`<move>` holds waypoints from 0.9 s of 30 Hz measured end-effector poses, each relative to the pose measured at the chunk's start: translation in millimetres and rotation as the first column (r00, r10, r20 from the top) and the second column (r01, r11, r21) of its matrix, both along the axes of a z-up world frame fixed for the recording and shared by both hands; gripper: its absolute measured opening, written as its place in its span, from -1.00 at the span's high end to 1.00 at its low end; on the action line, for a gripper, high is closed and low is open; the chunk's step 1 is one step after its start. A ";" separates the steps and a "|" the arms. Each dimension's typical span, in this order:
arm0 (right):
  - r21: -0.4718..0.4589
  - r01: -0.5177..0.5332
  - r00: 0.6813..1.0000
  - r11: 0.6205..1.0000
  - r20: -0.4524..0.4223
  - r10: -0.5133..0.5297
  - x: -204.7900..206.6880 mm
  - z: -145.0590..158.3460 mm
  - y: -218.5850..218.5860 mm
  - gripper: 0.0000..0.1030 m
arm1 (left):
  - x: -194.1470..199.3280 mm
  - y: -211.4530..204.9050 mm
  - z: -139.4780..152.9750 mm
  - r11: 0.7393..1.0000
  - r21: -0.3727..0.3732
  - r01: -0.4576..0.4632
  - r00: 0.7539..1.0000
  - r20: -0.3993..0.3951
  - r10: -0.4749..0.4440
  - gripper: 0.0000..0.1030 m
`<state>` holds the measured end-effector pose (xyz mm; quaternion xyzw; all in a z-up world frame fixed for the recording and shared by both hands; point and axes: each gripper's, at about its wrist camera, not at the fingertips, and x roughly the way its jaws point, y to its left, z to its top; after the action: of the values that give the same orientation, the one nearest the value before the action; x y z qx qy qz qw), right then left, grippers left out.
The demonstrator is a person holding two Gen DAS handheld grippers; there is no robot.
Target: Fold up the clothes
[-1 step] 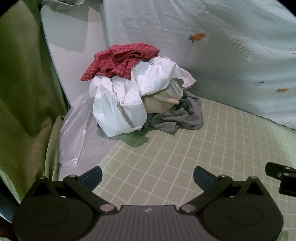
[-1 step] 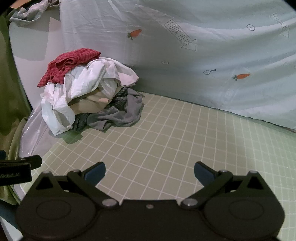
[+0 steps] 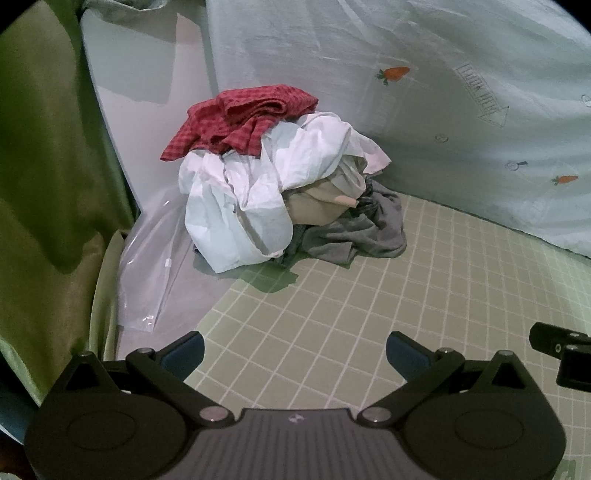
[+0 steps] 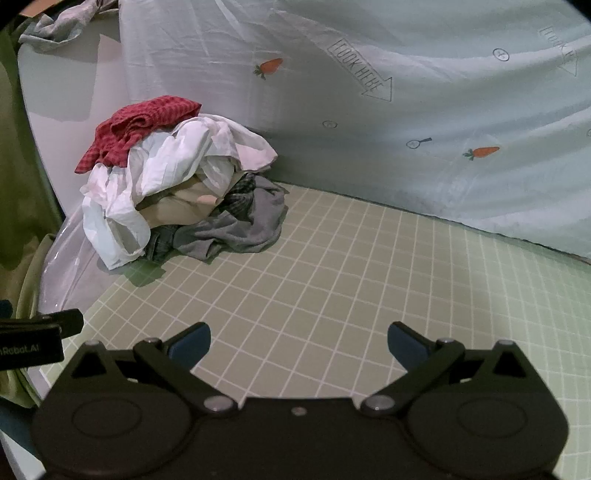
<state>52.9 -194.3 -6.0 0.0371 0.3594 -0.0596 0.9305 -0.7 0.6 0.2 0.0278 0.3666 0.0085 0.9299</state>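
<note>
A heap of crumpled clothes lies at the far left of the green grid mat. A red checked garment tops it, a white shirt hangs down its front, and a beige piece and a grey garment sit at its right foot. In the right wrist view the same heap is at the left. My left gripper is open over bare mat, well short of the heap. My right gripper is open too, with nothing between its fingers, further right on the mat.
A pale blue sheet with carrot prints hangs as a backdrop behind the mat. A clear plastic bag lies left of the heap. Green fabric drapes along the left edge. More crumpled cloth lies at the top left.
</note>
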 end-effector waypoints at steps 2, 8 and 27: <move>-0.001 0.002 1.000 1.000 0.000 -0.002 0.8 0.3 0.3 -1.00 | -1.1 1.0 0.4 1.000 0.002 0.006 1.000 0.005 -0.006 -1.00; -0.002 0.007 1.000 1.000 -0.002 -0.007 3.1 1.3 1.4 -1.00 | -0.3 -4.3 -3.4 1.000 0.026 0.002 1.000 -0.004 -0.002 -1.00; 0.005 0.018 1.000 1.000 -0.002 -0.018 3.2 -3.0 -0.5 -1.00 | 2.0 -6.3 -4.1 1.000 0.015 0.003 1.000 -0.011 -0.003 -1.00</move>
<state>56.1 -194.8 -9.0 0.0424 0.3600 -0.0672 0.9295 1.3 -5.7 -3.9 0.0355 0.3717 0.0098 0.9276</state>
